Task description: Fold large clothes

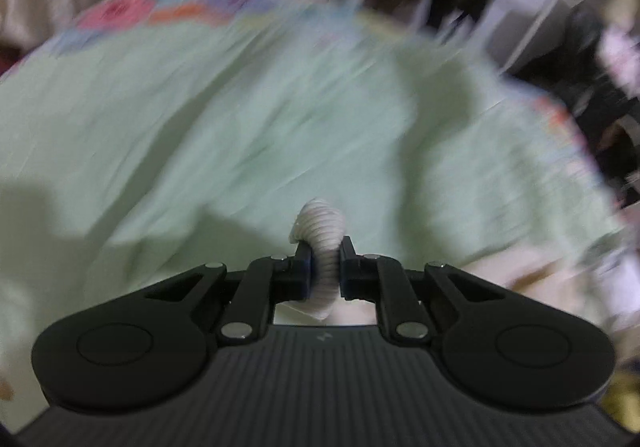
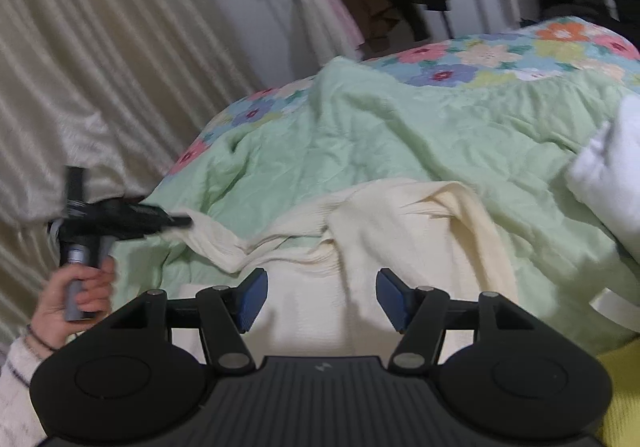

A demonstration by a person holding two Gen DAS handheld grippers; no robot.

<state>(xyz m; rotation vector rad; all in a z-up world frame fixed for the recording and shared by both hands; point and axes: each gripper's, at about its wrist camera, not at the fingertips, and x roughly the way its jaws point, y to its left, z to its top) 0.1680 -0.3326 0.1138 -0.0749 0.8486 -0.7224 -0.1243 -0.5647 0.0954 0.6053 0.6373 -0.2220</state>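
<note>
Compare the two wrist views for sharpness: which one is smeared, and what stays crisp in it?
Left wrist view: green quilt streaked by motion blur; only the left gripper and its pinched cream sweater stay crisp. Right wrist view: mostly sharp, fisheye-bent.

Dim, soft indoor light; the left wrist view is smeared with motion blur across the green blanket (image 1: 248, 119), dark shadows at its near-left, while fisheye bending curves both views' edges.
</note>
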